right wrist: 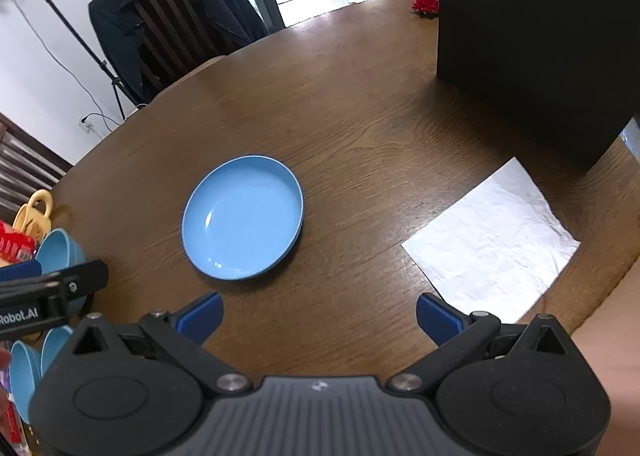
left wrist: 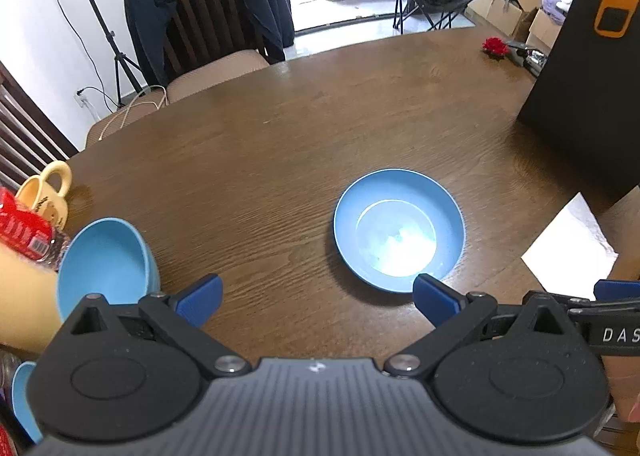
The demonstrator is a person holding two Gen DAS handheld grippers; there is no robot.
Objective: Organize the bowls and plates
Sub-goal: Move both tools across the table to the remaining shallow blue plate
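Note:
A shallow blue plate (left wrist: 399, 230) (right wrist: 242, 217) lies on the brown wooden table (left wrist: 280, 144). My left gripper (left wrist: 318, 298) is open above the table; its right fingertip sits just at the plate's near rim. A blue bowl (left wrist: 105, 260) (right wrist: 60, 252) stands at the table's left edge, beside the left finger. My right gripper (right wrist: 319, 316) is open and empty, hovering short of the plate, which lies ahead and to its left. More blue bowls (right wrist: 28, 372) show low at the left edge, partly hidden. The other gripper's arm (right wrist: 48, 290) crosses in front of the bowl.
A white napkin (right wrist: 494, 240) lies at the right, near a tall black box (right wrist: 532, 44). A yellow mug (left wrist: 46, 196) and a red package (left wrist: 20, 230) sit at the left edge. A red flower (left wrist: 495, 46) lies far back. A chair with a dark jacket (left wrist: 200, 4) stands behind the table.

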